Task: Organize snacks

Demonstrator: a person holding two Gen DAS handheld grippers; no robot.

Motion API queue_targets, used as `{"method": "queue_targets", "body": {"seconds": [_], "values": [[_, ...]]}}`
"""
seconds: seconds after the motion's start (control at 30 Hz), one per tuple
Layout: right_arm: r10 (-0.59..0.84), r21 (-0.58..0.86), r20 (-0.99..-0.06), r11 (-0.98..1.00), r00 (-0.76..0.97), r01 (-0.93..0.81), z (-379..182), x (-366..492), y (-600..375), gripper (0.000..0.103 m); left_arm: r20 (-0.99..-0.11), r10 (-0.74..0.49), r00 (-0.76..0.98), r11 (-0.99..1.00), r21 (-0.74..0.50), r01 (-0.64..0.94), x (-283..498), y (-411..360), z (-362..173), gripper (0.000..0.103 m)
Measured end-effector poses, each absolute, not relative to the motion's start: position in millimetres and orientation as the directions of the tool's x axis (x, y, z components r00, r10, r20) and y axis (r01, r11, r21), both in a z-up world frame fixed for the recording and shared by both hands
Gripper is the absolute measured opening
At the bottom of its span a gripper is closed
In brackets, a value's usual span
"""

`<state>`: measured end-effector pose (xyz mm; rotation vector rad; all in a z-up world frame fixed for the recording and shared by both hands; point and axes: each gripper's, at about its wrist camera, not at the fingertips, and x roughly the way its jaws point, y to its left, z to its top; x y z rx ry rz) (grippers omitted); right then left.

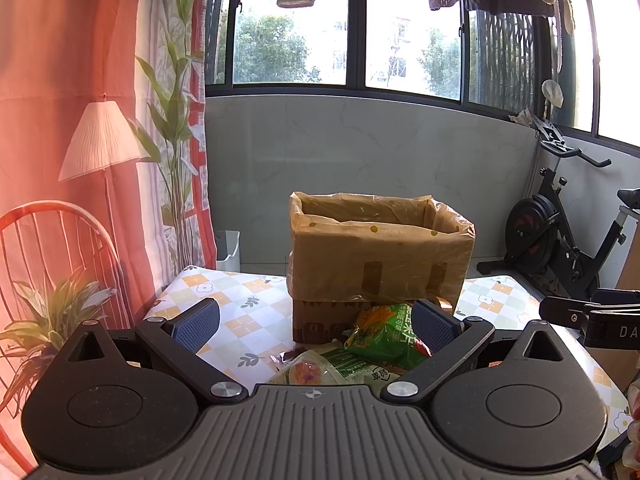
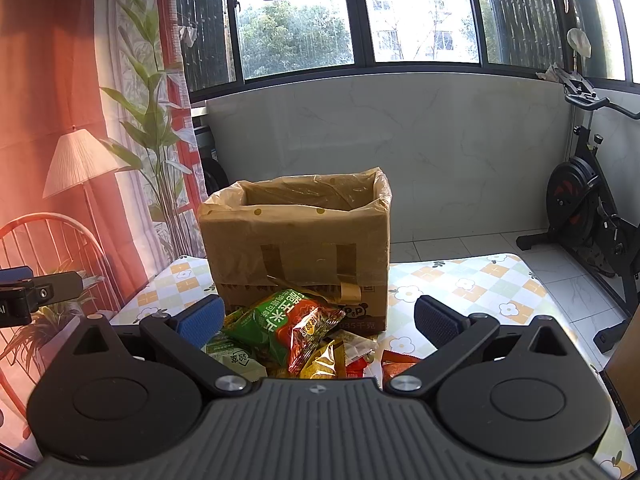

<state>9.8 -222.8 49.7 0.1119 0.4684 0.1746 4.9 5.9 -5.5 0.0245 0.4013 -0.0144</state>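
Note:
A cardboard box lined with a yellowish plastic bag stands open-topped on the checked tablecloth. In front of it lies a heap of snack packets: a green corn-chip bag, a red-orange packet, a yellow packet and a pale green packet. My left gripper is open, hovering over the heap's left side with nothing held. My right gripper is open above the heap, also holding nothing.
A red chair and potted plants stand left of the table. An exercise bike is at the right. A white bin sits on the floor behind the table. The other gripper's tip shows at each view's edge.

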Motion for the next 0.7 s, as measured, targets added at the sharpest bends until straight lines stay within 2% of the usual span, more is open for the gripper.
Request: {"method": "queue_targets", "body": {"seconds": [0.7], "values": [[0.184, 0.164, -0.435, 0.979, 0.882, -0.123, 41.4, 11.7, -225.2, 0.103, -0.399, 0.033, 0.916, 0.999, 0.015, -0.029, 4.3, 6.2, -7.7, 0.103]]}}
